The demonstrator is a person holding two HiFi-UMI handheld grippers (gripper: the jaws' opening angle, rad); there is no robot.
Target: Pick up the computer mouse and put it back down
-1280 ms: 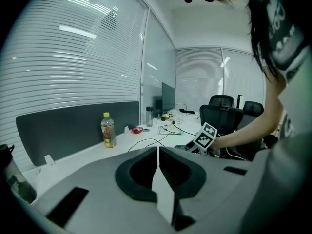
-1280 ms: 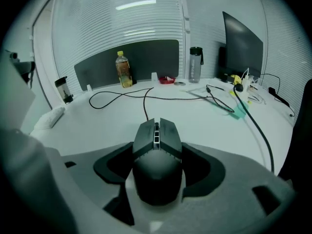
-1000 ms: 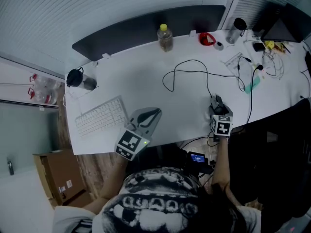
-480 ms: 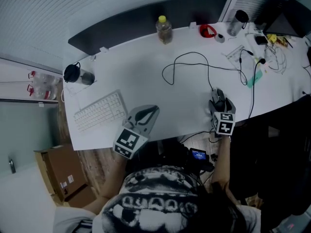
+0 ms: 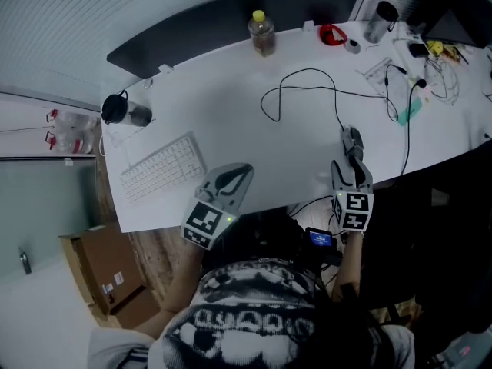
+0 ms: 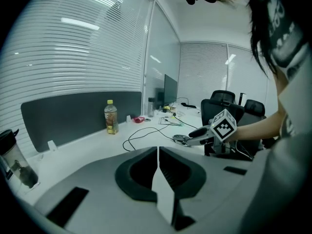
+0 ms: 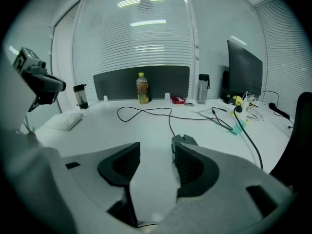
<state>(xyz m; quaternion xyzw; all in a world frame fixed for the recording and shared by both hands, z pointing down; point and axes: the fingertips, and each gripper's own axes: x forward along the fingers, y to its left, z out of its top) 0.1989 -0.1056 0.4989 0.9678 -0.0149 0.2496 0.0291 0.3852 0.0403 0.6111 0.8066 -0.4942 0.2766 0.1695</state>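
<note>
While right gripper [image 7: 156, 146] jaws are closing, mouse [image 7: 185, 140] just beyond them, left gripper [image 6: 158, 151] jaws together.

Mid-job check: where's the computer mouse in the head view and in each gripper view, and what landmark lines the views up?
Head view: computer mouse right of centre, near the front edge of the desk, at the end of the black cable.
Left gripper view: right of centre, mid-height.
Right gripper view: just right of centre, partly hidden.
Shared landmark: yellow-capped bottle at the desk's back.
</note>
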